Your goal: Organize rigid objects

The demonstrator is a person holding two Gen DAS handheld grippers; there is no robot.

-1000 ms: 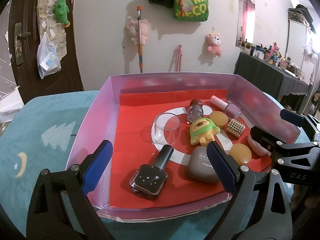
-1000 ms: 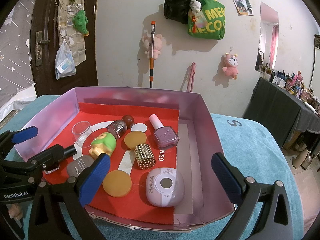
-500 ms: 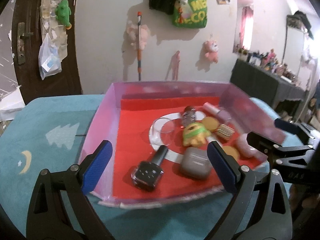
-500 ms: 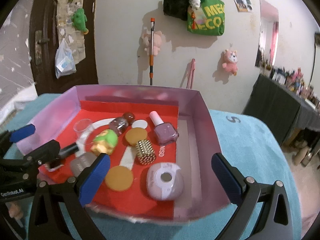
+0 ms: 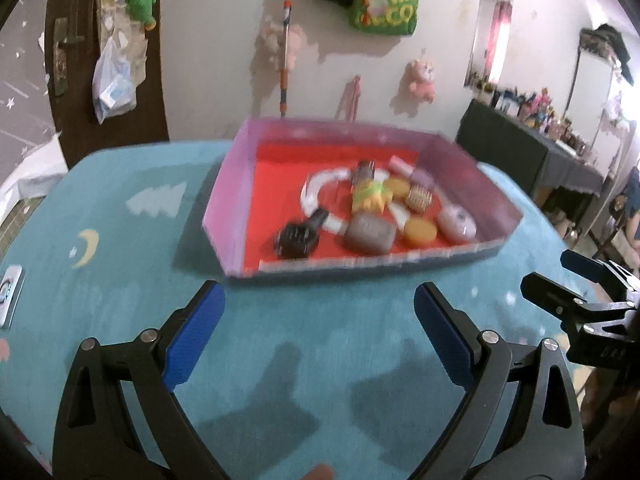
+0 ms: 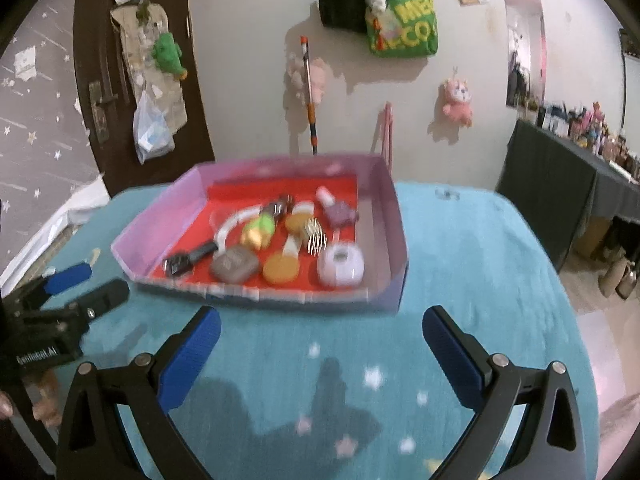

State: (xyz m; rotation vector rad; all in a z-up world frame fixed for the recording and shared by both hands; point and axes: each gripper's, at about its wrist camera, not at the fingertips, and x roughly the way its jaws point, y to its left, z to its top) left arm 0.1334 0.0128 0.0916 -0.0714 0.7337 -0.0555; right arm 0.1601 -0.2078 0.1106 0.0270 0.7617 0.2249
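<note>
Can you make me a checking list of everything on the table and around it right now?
Surface: teal cloth with stars covers the table.
Job's things: pink tray with red floor holds black bottle, grey case, two orange discs, green toy, spiky gold piece, lilac round case, lilac bottle. Blurred; the rest is unclear.
Clutter: small silver thing at the cloth's left edge.
Grippers: left gripper and right gripper hover before the tray, jaws wide apart, empty.
Cables: nothing seen.
Surroundings: wall with plush toys and green bag, dark door, black-draped side table.
</note>
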